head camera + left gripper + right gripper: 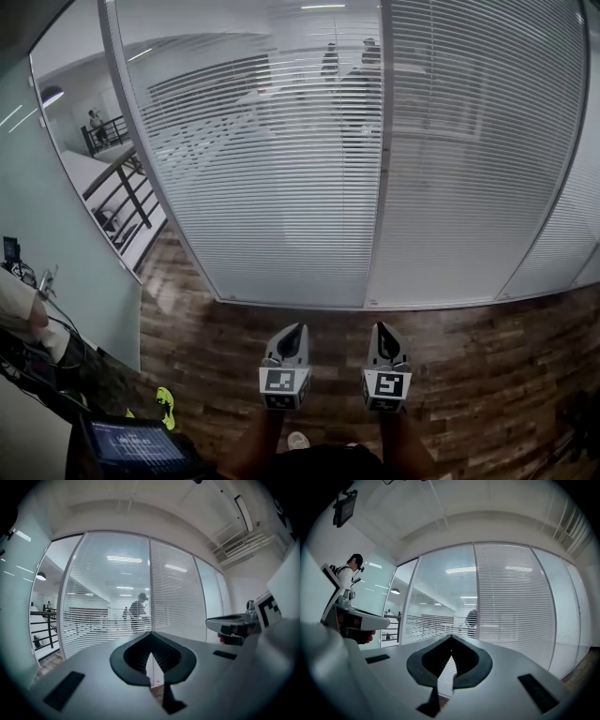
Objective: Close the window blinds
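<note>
White slatted blinds (272, 169) hang behind the glass wall ahead, across a left pane and a right pane (469, 159). The left pane's slats stand partly open, so the room behind shows through; the right pane looks denser. My left gripper (297, 329) and right gripper (380, 328) are held side by side, low and level, pointing at the glass and well short of it. Both are shut with nothing between their fingers, as the left gripper (151, 633) and right gripper (451, 637) show in their own views. No cord or wand is visible.
A wood-plank floor (487, 356) runs up to the glass. A pale green wall (56, 244) stands at the left, with a desk, cables and a laptop (131, 441) below it. A stair railing (122, 187) shows behind the glass. A metal mullion (380, 187) divides the panes.
</note>
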